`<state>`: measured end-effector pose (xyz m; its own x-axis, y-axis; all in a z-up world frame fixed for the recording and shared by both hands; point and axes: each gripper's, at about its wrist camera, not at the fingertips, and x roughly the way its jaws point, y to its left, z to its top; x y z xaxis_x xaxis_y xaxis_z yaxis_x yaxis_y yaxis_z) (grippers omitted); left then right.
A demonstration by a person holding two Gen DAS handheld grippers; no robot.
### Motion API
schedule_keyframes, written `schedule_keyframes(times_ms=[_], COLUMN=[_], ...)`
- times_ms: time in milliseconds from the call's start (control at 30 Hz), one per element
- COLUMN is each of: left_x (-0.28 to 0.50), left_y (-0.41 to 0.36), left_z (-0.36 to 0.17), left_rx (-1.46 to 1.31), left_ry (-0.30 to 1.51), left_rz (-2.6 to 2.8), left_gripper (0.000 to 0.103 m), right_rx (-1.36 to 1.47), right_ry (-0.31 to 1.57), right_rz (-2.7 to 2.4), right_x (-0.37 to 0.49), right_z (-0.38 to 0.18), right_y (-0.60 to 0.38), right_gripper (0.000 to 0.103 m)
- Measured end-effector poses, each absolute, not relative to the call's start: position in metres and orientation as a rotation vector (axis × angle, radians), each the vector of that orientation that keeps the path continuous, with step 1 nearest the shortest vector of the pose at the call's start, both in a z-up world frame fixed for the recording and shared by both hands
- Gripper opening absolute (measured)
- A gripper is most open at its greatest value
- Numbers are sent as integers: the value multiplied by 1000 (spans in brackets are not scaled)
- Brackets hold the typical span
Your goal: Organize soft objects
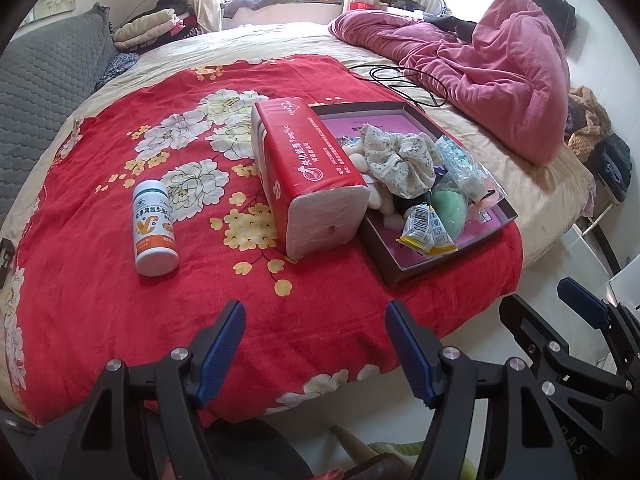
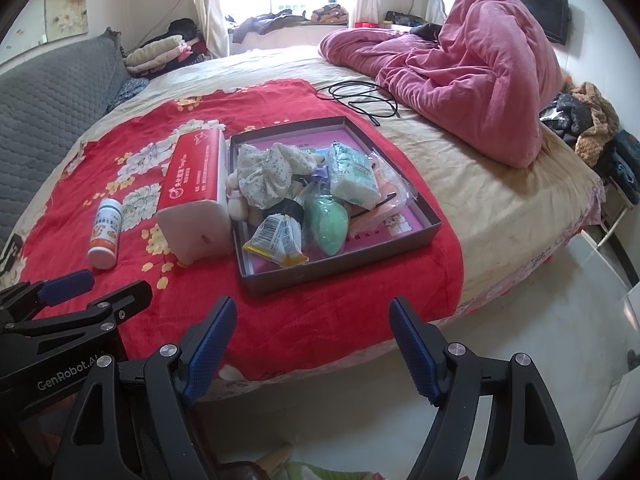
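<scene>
A dark shallow box (image 1: 440,258) (image 2: 340,266) lies on the red floral blanket (image 1: 120,280) (image 2: 320,320). It holds a floral scrunchie (image 1: 400,156) (image 2: 264,172), a green sponge (image 1: 450,204) (image 2: 326,220), a tissue pack (image 2: 354,178), a yellow sachet (image 1: 426,230) (image 2: 276,240) and a white plush (image 1: 378,196). A red tissue pack (image 1: 308,172) (image 2: 196,196) lies left of the box. My left gripper (image 1: 316,344) and right gripper (image 2: 312,344) are open and empty near the bed's front edge.
A white bottle (image 1: 154,228) (image 2: 105,234) lies on the blanket at the left. A pink duvet (image 1: 500,68) (image 2: 472,72) and a black cable (image 1: 400,80) (image 2: 360,98) lie at the back right. A grey headboard (image 1: 48,80) is at the left.
</scene>
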<state>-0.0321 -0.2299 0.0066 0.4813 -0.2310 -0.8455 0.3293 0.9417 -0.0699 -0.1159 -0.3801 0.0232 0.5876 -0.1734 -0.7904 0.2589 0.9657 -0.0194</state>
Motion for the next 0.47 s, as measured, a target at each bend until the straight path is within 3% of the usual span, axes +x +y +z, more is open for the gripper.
schedule_keyframes(times_ms=[467], left_x=[-32], left_y=[-228], left_z=[9], left_rx=[105], left_ry=[1011], left_rz=[-331], left_gripper=[72], right_rx=[97], right_ry=[904], right_rz=[-254], right_x=[-116], right_z=[24], right_y=[-381], right_gripper=[79])
